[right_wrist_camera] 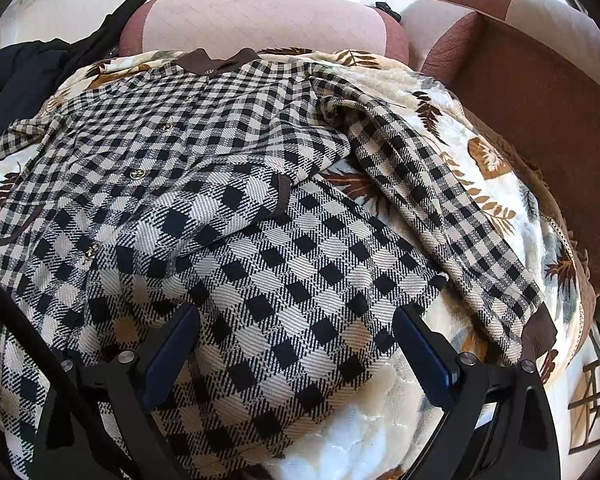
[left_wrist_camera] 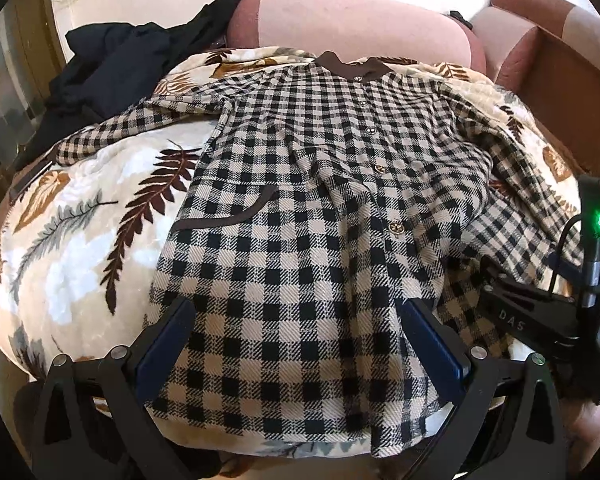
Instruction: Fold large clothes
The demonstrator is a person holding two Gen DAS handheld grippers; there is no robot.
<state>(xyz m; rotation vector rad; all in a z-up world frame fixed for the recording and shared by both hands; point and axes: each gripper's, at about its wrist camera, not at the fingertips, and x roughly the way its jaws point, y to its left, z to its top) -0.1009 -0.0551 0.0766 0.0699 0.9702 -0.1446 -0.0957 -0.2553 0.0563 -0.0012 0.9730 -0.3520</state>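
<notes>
Both my left gripper [left_wrist_camera: 300, 336] and right gripper [right_wrist_camera: 296, 344] gape wide, empty, over the checked shirt [left_wrist_camera: 320, 208] at the blanket's [left_wrist_camera: 80, 208] near edge; a thick hem could slip a shallow pinch.

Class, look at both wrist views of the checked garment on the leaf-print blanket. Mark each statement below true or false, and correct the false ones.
1. The checked garment lies spread on the leaf-print blanket. True.
2. Its collar is brown. True.
3. The left gripper is clamped shut on the hem. False: its jaws stand open, with the hem between them.
4. A dark garment lies heaped at the far left. True.
5. The right gripper holds a sleeve. False: its jaws stand open, and the right sleeve lies on the blanket.
</notes>
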